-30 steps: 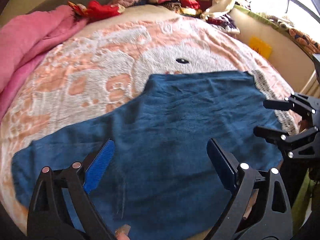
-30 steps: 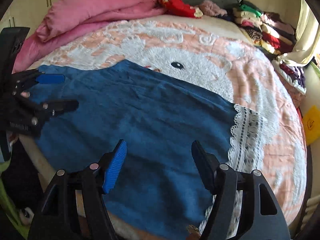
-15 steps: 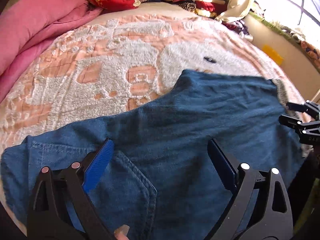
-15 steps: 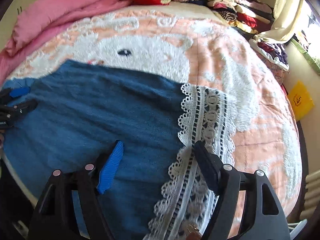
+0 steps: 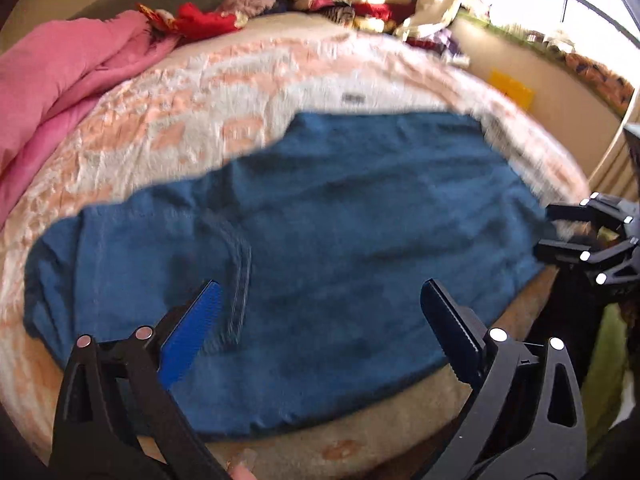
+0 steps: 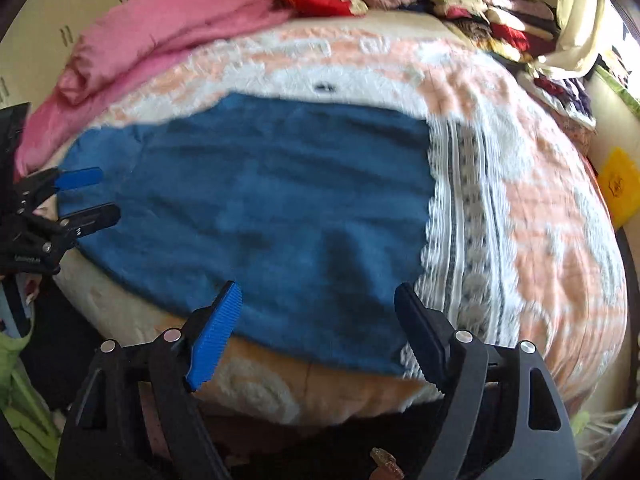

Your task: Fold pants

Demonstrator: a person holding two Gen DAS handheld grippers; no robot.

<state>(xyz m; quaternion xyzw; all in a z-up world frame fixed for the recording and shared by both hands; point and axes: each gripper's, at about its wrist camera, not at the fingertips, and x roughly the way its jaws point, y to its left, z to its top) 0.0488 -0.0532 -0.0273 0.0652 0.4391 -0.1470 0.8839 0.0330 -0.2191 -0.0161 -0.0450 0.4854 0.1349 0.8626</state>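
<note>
Blue denim pants point(image 5: 340, 232) lie flat across the near part of the bed, waist and pocket to the left, white lace hem point(image 6: 464, 216) to the right. They also show in the right wrist view point(image 6: 272, 208). My left gripper point(image 5: 320, 312) is open and empty above the pants near the pocket. My right gripper point(image 6: 320, 312) is open and empty above the near edge by the lace hem. Each gripper shows in the other's view, the right one point(image 5: 560, 232) at the hem end and the left one point(image 6: 88, 196) at the waist end.
The bed has a peach and white patterned blanket point(image 6: 560, 208). A pink duvet point(image 5: 52, 92) lies at the far left. Red clothing point(image 5: 200, 20) and stacked folded clothes point(image 6: 492, 16) sit at the head. A yellow item point(image 6: 620, 184) and a window wall are at the right.
Both grippers have pulled back toward the bed's near edge, and the views are blurred by motion. Both stay open. The pants lie as before.
</note>
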